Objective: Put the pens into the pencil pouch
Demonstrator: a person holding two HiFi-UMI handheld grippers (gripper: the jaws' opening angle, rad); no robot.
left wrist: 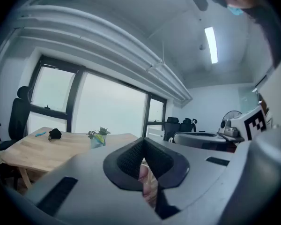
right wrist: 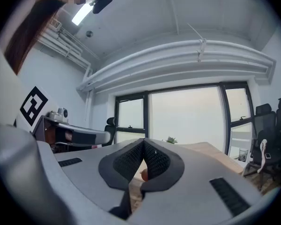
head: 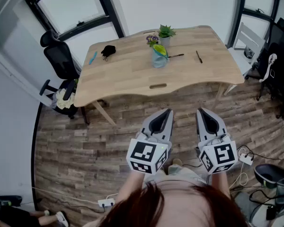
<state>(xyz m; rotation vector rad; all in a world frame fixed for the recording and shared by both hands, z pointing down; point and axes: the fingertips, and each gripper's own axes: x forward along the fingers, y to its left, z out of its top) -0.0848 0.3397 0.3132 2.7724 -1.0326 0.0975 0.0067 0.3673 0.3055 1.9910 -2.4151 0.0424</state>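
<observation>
The pencil pouch, blue with a yellow-green top, stands near the middle of the wooden table. To its right lie a black pen and a second dark pen. A blue pen lies at the table's left end. My left gripper and right gripper hover side by side over the floor, short of the table's front edge, both shut and empty. In the left gripper view the pouch and the blue pen show beyond the left gripper. In the right gripper view the right gripper has its jaws together.
A small potted plant stands just behind the pouch, and a black crumpled object lies beside the blue pen. A black office chair is at the table's left, a white chair at its right. Cables and a power strip lie on the floor.
</observation>
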